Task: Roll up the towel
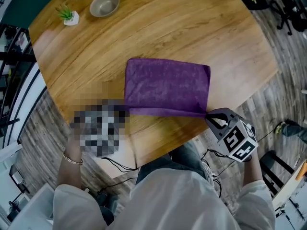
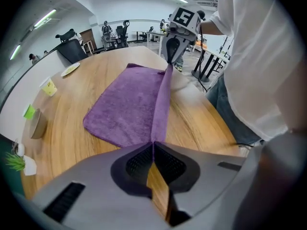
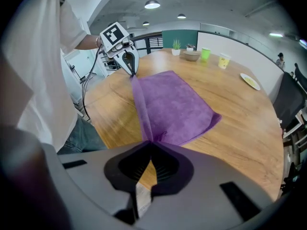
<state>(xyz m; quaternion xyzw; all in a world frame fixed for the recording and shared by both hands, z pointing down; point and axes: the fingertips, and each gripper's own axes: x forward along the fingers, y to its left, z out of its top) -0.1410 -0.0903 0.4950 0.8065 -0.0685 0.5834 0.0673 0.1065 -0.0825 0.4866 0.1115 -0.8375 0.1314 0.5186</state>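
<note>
From the head view, the purple towel (image 1: pixel 168 83) lay flat on the wooden table (image 1: pixel 192 32), with its near edge raised and taut. In the left gripper view, the left gripper (image 2: pixel 152 145) was clamped shut on one near corner. In the right gripper view, the right gripper (image 3: pixel 152 143) pinched the other corner.
</note>
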